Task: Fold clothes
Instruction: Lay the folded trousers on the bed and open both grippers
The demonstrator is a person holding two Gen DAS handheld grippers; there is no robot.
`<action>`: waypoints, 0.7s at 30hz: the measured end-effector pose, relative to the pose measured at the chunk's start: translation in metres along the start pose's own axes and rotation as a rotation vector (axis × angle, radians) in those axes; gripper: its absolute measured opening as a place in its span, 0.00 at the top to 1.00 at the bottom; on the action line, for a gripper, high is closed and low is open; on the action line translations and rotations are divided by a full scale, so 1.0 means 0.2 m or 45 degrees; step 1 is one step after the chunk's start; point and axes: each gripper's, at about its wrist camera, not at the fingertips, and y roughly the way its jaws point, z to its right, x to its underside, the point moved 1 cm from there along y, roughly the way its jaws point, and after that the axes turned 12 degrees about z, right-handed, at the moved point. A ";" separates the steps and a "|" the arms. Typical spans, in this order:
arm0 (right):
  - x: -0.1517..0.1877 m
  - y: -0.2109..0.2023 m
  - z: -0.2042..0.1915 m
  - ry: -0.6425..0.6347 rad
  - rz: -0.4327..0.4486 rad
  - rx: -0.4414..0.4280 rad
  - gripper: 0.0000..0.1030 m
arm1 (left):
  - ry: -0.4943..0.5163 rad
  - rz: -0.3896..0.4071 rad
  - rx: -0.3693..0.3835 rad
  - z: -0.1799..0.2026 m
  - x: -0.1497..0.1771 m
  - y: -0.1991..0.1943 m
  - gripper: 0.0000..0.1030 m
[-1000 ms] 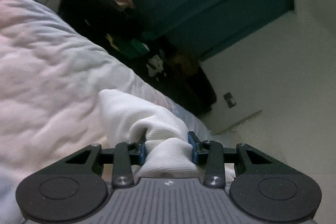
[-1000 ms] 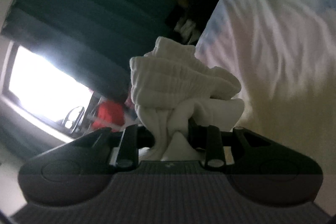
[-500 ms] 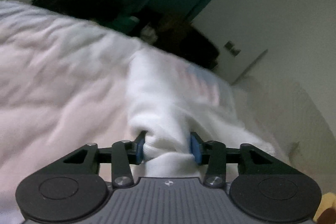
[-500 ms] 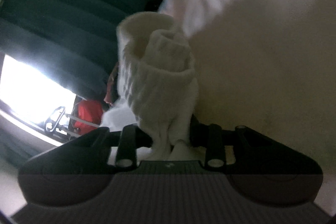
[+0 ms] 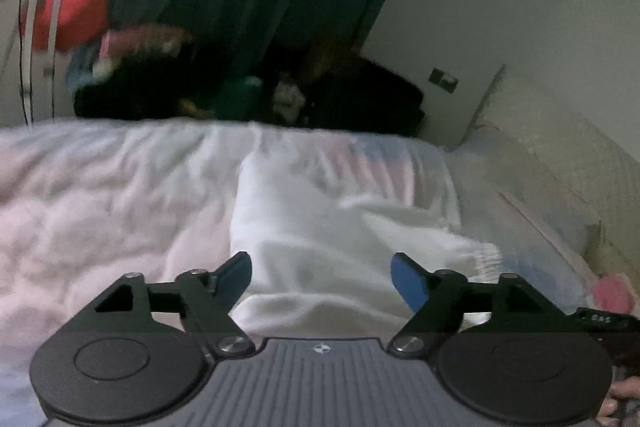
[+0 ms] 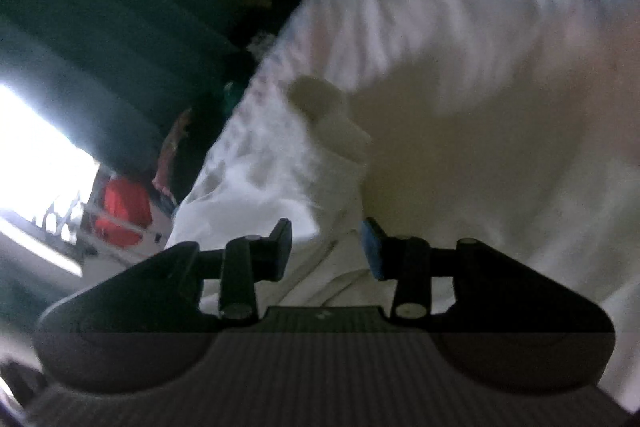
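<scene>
Left wrist: my left gripper (image 5: 321, 277) is opening, pads clear of the white garment (image 5: 320, 227) lying on the bed (image 5: 100, 195) just ahead.

Right wrist: right gripper (image 6: 326, 247) is opening too, cloth between but loose. Risk: fabric snags a pad, undoing the fold. No containers visible.

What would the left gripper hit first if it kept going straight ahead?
Most likely the white garment lying on the bed. It already sits between the opening fingers of the left gripper; depth is blurry.

Left gripper (image 5: 321, 277) and right gripper (image 6: 326, 247) tilted downward, fingers opening.
</scene>
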 end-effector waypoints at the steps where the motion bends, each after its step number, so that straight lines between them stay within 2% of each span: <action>1: -0.03 -0.06 -0.04 -0.053 0.009 -0.018 0.60 | 0.020 0.021 -0.005 0.06 -0.03 -0.06 0.21; 3: -0.09 -0.17 -0.10 -0.143 0.031 -0.052 0.59 | 0.043 0.044 -0.009 0.17 -0.09 -0.20 0.11; 6: -0.12 -0.40 -0.24 -0.321 0.096 -0.084 0.58 | 0.079 0.066 -0.027 0.33 -0.15 -0.41 0.05; 8: -0.13 -0.53 -0.33 -0.405 0.144 -0.107 0.43 | 0.080 0.093 -0.035 0.42 -0.17 -0.54 0.00; 9: -0.14 -0.60 -0.37 -0.435 0.166 -0.122 0.21 | 0.090 0.103 -0.040 0.46 -0.18 -0.60 0.00; 10: -0.14 -0.66 -0.41 -0.458 0.190 -0.144 0.05 | 0.100 0.112 -0.044 0.50 -0.19 -0.66 0.00; 11: -0.14 -0.71 -0.43 -0.486 0.213 -0.170 0.01 | 0.115 0.125 -0.048 0.54 -0.20 -0.72 0.00; 15: -0.10 -0.92 -0.56 -0.634 0.252 -0.255 0.00 | 0.253 0.233 -0.045 0.72 -0.17 -0.97 0.00; 21: 0.02 -1.16 -0.64 -0.758 0.332 -0.307 0.00 | 0.334 0.310 -0.106 0.86 -0.06 -1.21 0.00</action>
